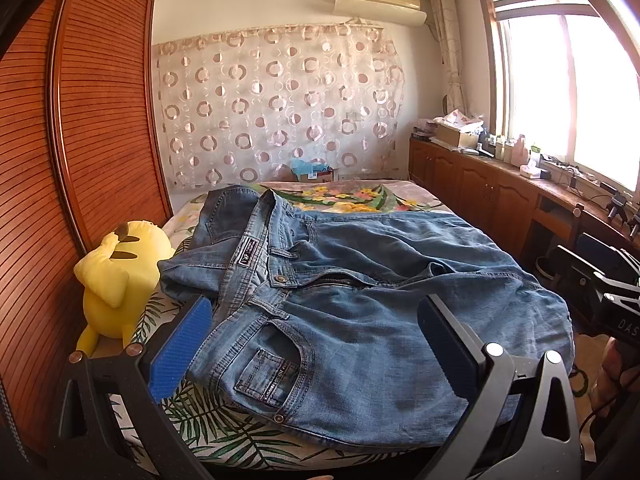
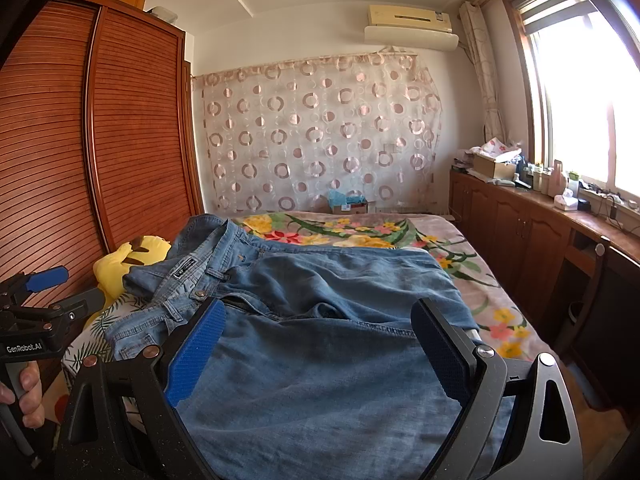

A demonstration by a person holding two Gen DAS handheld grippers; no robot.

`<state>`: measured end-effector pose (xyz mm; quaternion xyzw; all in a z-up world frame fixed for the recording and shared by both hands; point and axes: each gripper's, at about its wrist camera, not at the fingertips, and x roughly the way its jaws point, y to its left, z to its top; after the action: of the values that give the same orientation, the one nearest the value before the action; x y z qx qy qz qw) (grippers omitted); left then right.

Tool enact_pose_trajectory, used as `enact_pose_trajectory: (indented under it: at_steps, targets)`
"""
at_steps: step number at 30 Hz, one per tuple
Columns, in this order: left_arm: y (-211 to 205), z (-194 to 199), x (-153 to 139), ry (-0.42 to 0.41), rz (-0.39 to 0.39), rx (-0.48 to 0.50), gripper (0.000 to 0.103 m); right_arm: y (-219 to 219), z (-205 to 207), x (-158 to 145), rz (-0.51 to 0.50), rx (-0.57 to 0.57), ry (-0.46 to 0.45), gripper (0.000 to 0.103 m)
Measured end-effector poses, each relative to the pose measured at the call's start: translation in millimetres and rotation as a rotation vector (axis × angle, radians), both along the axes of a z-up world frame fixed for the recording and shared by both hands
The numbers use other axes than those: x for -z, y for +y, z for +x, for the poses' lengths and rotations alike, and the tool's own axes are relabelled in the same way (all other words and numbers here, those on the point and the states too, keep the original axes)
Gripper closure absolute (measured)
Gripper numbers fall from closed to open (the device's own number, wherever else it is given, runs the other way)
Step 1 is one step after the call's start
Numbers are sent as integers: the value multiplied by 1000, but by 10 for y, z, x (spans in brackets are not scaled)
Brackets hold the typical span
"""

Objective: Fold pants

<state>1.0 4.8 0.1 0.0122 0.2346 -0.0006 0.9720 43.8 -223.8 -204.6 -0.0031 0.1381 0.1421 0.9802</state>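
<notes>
Blue jeans lie front up on the bed, waistband to the left, fly unzipped, legs running right toward the bed's edge. My left gripper hovers open just above the near front pocket, a blue pad on each side and nothing between them. In the right wrist view the jeans fill the foreground. My right gripper is open over the near leg, empty. The left gripper shows at the left edge, a hand on its grip. The right gripper appears at the right edge of the left wrist view.
A yellow plush toy sits by the waistband against a slatted wooden wardrobe. The floral bedspread extends beyond the jeans to a cardboard box. Low wooden cabinets with clutter run under the window on the right.
</notes>
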Motion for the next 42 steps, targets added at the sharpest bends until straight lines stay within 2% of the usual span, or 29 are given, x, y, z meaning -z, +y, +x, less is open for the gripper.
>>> enact_pose_trajectory:
  at_steps: [34, 42]
  targets:
    - [-6, -13, -6, -4, 0, 1, 0, 5, -16, -48, 6, 1, -6, 8]
    - [-69, 48, -106, 5, -7, 17, 0, -14, 51, 9, 7, -3, 9, 8]
